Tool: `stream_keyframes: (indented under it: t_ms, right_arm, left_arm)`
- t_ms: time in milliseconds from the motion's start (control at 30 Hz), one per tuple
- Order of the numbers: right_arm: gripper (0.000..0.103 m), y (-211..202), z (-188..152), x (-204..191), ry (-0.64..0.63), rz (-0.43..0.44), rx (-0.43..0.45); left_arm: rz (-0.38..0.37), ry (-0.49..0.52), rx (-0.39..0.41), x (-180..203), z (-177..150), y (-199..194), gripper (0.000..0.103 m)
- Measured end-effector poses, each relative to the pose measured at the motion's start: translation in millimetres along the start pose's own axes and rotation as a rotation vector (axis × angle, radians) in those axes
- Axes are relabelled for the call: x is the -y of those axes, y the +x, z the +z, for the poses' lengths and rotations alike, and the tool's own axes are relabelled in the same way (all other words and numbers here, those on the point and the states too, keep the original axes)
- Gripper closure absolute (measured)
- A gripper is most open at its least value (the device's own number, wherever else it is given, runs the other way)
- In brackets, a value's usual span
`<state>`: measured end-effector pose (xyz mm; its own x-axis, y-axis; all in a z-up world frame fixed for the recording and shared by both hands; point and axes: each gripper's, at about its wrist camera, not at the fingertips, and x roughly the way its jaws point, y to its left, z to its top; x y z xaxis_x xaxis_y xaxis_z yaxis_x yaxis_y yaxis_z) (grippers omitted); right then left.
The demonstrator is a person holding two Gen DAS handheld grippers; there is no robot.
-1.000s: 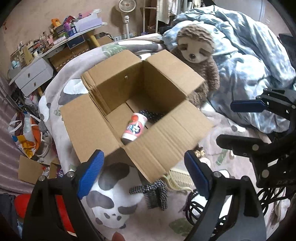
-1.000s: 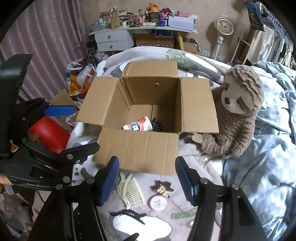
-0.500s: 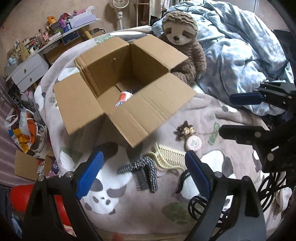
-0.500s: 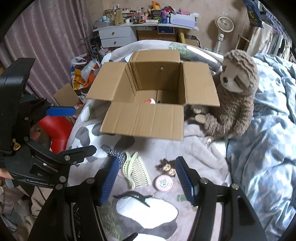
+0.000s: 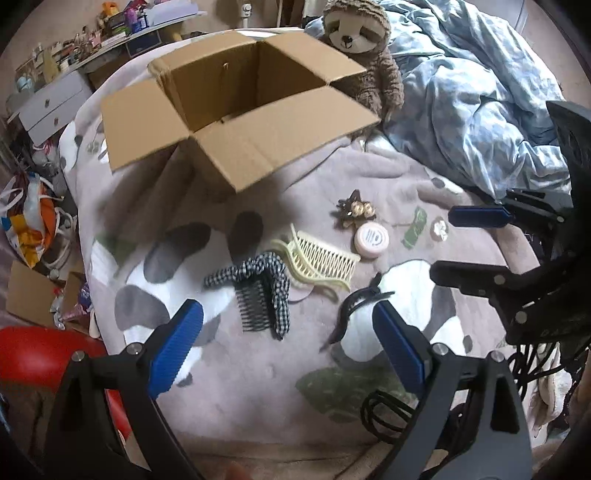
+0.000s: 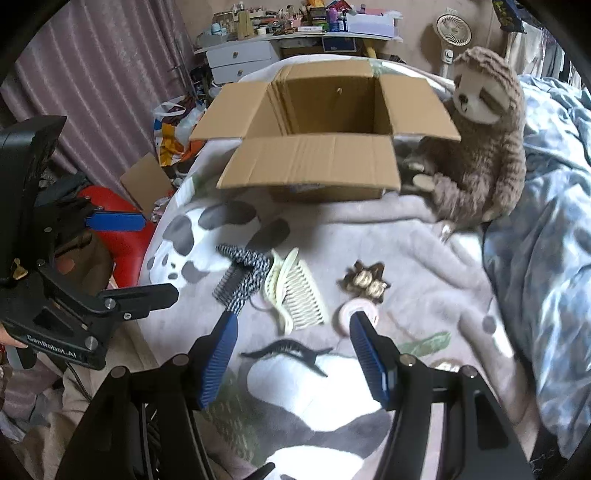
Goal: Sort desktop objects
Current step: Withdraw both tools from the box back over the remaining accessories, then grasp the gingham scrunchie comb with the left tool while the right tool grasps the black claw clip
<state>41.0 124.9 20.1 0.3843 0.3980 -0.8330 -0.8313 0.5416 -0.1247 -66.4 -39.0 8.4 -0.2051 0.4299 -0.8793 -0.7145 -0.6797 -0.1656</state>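
Hair accessories lie scattered on the grey panda-print blanket (image 5: 236, 384) before the open brown cardboard box (image 5: 236, 110). Nearest the right gripper (image 6: 291, 360) is the slim black plastic hair clip (image 6: 284, 350): probably light, stiff and slippery, best pinched across its middle. Its jaws stand apart, empty, angled down. The left gripper (image 5: 288, 347) is opening, empty, above the black-and-white gingham comb clip (image 5: 258, 291).

Cluttered desk (image 6: 295, 35), purple curtain (image 6: 110, 74)
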Motion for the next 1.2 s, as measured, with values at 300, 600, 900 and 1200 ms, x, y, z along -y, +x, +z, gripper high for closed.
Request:
stream_keyframes:
  t_ms: [300, 600, 900, 1200]
  right_arm:
    - [0.039, 30, -35, -3, 0.03, 0.015, -0.038]
    - [0.039, 65, -60, 2, 0.058, 0.002, -0.08]
    - [0.039, 93, -69, 22, 0.132, -0.012, -0.106]
    - [0.039, 105, -71, 28, 0.103, 0.013, -0.086]
  left_arm:
    - [-0.036, -0.066, -0.035, -9, -30, 39, 0.01]
    - [-0.054, -0.152, -0.077, -23, -42, 78, 0.01]
    - [-0.163, -0.239, -0.096, -34, -45, 113, 0.01]
    - [-0.177, -0.178, -0.104, -19, -36, 132, 0.015]
